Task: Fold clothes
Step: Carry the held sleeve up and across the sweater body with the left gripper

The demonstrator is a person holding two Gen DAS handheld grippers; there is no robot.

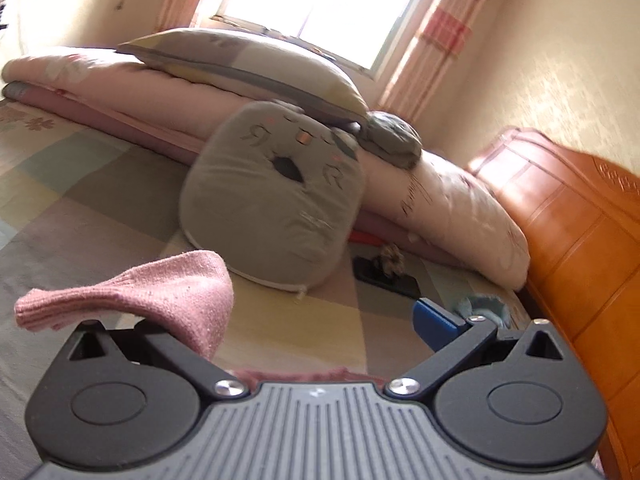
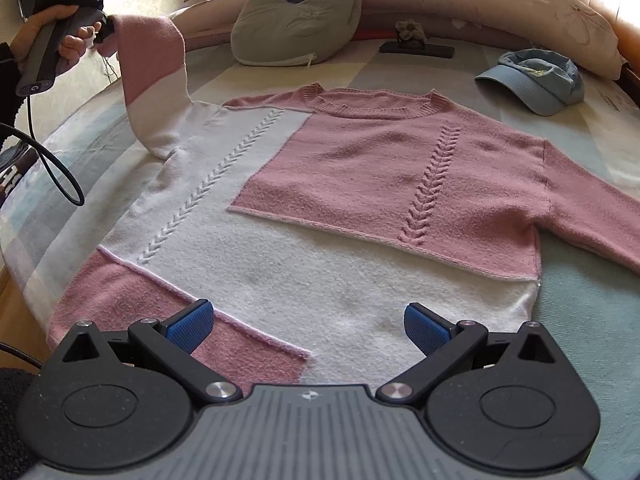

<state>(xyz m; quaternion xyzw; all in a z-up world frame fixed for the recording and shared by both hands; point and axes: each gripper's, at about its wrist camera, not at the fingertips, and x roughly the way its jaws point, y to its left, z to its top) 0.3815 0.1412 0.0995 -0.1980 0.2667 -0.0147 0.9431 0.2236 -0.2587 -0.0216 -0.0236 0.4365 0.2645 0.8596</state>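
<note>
The right gripper (image 2: 308, 326) is hovering with jaws spread and empty over the near hem of the sweater (image 2: 320, 208), which is lying flat on the bed (image 2: 592, 320). Farther left, the left gripper (image 2: 105, 31) is pinching the sleeve cuff (image 1: 132, 300) and lifting it, likely for folding inward.

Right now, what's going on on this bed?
A person is folding a pink and white sweater spread flat on the bed. The left tool has one sleeve lifted off the bed by its cuff. The right tool hangs open over the sweater's bottom hem, holding nothing. A blue cap and a grey cushion sit further back.
</note>
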